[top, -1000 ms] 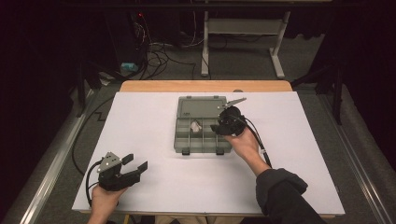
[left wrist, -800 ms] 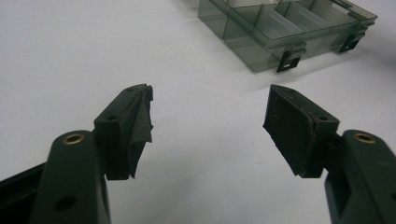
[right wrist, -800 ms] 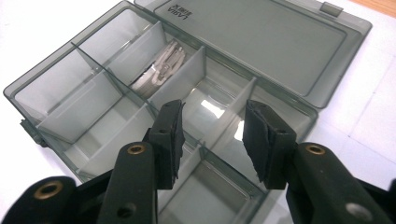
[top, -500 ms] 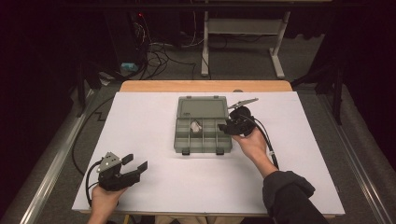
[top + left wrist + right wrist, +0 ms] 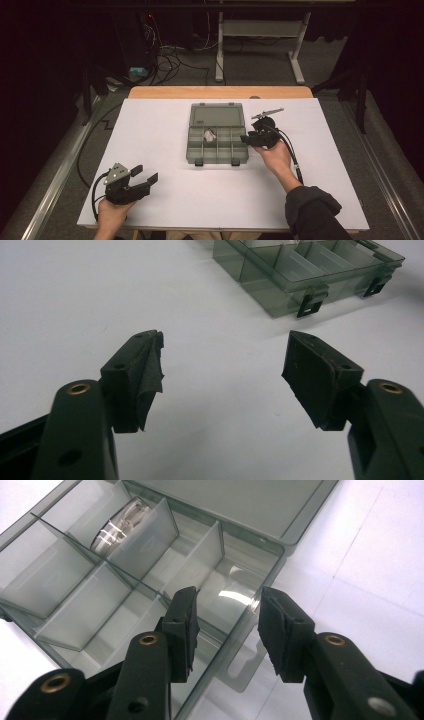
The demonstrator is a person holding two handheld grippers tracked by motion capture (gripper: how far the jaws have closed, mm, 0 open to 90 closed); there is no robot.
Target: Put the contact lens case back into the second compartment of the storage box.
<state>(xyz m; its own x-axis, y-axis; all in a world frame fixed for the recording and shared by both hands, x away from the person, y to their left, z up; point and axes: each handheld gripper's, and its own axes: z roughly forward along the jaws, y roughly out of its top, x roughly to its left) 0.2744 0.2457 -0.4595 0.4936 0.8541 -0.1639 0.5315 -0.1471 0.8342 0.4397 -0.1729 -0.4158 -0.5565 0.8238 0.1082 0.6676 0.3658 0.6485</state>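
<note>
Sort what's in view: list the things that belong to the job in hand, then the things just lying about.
In the job:
- compartment box, lid open
- small silvery item in one compartment
- right gripper, open at the box's edge

Lying about:
- left gripper, open, idle over the white table
- floor cables
- metal stand

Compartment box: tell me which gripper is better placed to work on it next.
Right, probably. The right gripper sits at the compartment box's right edge, its open, empty jaws astride the box wall in its own view. The left gripper rests open near the table's front-left, well away from the box.
</note>
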